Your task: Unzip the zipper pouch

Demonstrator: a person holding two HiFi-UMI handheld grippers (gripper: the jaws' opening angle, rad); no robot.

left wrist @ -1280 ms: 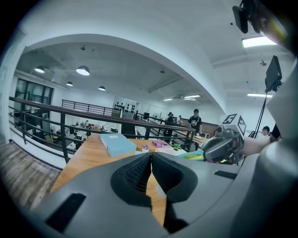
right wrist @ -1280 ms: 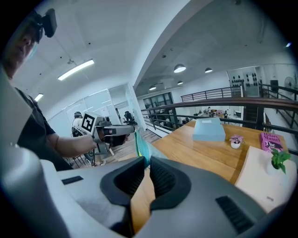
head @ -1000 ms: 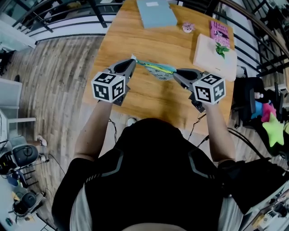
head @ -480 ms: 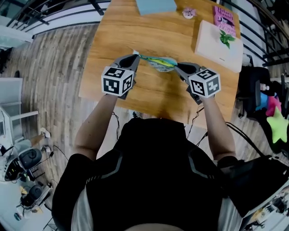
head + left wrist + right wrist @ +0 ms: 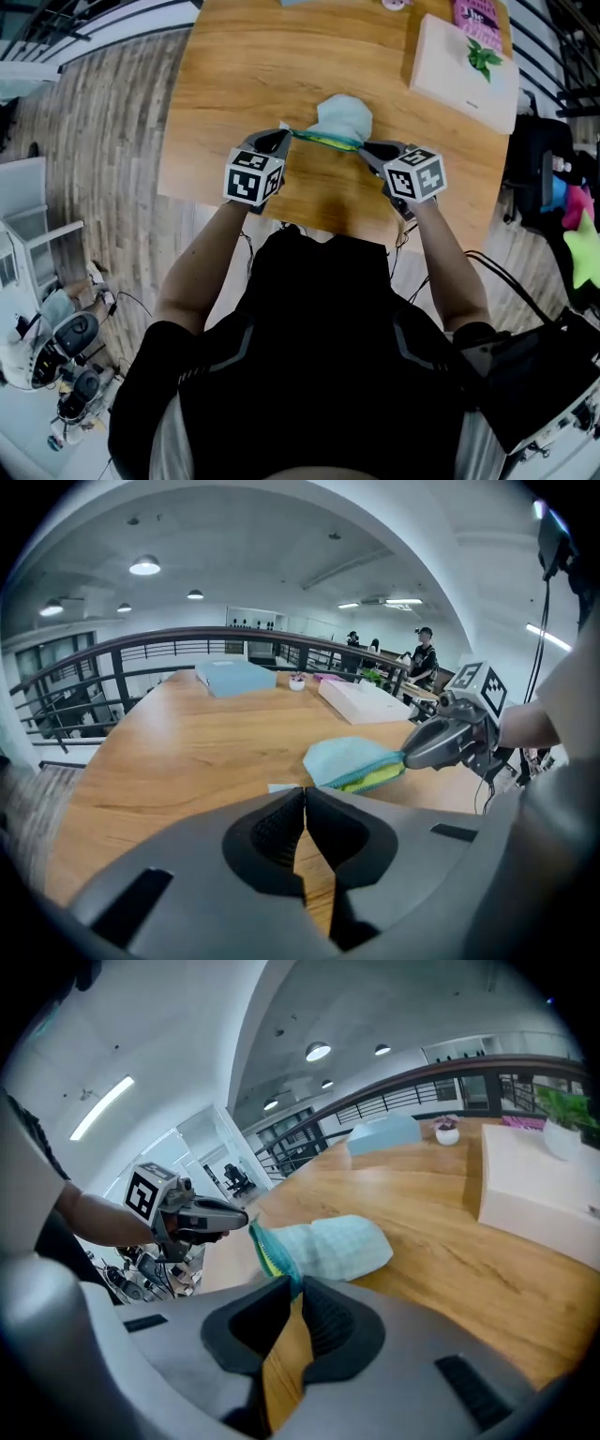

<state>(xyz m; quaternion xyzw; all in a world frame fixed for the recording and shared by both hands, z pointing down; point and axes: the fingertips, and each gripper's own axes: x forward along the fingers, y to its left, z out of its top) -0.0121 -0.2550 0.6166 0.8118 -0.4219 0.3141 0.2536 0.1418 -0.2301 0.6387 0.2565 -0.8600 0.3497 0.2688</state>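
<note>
A light blue zipper pouch [image 5: 342, 117] with a green-yellow zipper edge [image 5: 323, 141] is stretched between my two grippers over the wooden table [image 5: 244, 66]. The left gripper [image 5: 284, 138] is shut on the pouch's left end, where a thin pale tab [image 5: 279, 787] shows at its tips. The right gripper [image 5: 362, 149] is shut on the pouch's right end. In the left gripper view the pouch [image 5: 349, 759] runs to the right gripper [image 5: 441, 744]. In the right gripper view the pouch [image 5: 337, 1246] leads from my jaws to the left gripper [image 5: 202, 1213].
A white box with a small plant [image 5: 464, 70] and a pink book [image 5: 483, 14] sit at the far right of the table. A pale blue book [image 5: 234, 677] lies at the far end. The table's near edge [image 5: 319, 220] is just below the grippers. Colourful toys [image 5: 581, 258] lie off to the right.
Both grippers have kept their hold and come nearer the table's front edge. The pouch's body has swung from below the zipper line over to the far side.
</note>
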